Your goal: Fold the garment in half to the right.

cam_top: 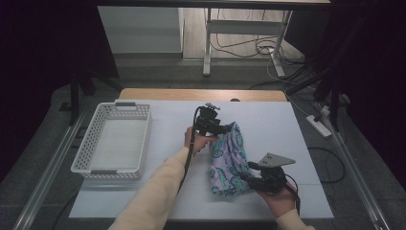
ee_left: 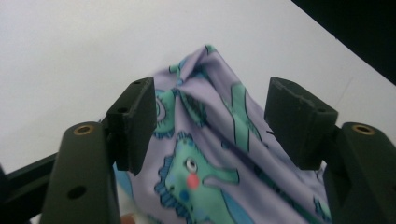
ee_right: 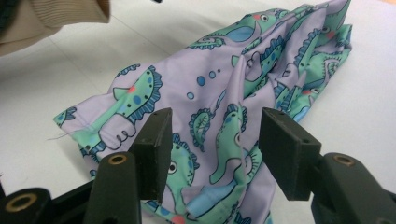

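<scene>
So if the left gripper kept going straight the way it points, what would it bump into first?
Most likely the dinosaur-print cloth: it lies right between and ahead of the left gripper's open jaws, with the white table beyond.

A cloth (cam_top: 227, 160) lies on the table (cam_top: 268, 120), right of centre. A basket (cam_top: 115, 141) sits well apart at the left edge. The left gripper (cam_top: 225, 128) is at the cloth's far end, the right gripper (cam_top: 249, 175) at its near end.
</scene>
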Demonstrator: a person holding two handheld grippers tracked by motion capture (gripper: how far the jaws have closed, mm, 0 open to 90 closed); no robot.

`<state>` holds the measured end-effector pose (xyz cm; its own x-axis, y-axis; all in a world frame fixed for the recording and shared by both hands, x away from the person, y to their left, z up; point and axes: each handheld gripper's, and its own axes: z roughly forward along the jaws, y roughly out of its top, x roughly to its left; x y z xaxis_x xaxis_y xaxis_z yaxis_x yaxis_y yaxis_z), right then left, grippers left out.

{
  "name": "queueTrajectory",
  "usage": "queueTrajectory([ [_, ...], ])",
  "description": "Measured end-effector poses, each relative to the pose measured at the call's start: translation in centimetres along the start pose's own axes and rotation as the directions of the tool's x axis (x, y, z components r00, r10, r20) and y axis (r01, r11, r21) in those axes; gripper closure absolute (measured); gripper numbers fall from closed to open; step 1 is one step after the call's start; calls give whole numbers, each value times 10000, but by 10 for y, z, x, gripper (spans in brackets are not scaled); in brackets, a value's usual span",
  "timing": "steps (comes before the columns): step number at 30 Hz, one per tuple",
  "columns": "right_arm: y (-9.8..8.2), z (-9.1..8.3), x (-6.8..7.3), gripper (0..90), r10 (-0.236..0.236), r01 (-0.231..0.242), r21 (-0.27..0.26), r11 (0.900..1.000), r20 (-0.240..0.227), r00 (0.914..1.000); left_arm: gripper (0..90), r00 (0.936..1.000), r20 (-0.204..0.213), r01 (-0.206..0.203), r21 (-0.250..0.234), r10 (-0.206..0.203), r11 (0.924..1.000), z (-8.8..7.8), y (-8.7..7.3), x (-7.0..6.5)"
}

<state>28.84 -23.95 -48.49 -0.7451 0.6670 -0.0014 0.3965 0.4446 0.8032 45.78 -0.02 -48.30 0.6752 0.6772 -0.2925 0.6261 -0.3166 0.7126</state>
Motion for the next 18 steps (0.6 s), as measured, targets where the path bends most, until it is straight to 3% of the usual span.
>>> queueTrajectory([
  [9,6,5,-7,450,93,-93,-18,10000,-135,9999,363,9997,129,-203,-162,205,9997,-14,-14,-1],
  [18,7,13,-13,450,99,-97,144,9998,-127,9999,362,9982,159,-581,-143,583,9982,-19,-17,-8],
])
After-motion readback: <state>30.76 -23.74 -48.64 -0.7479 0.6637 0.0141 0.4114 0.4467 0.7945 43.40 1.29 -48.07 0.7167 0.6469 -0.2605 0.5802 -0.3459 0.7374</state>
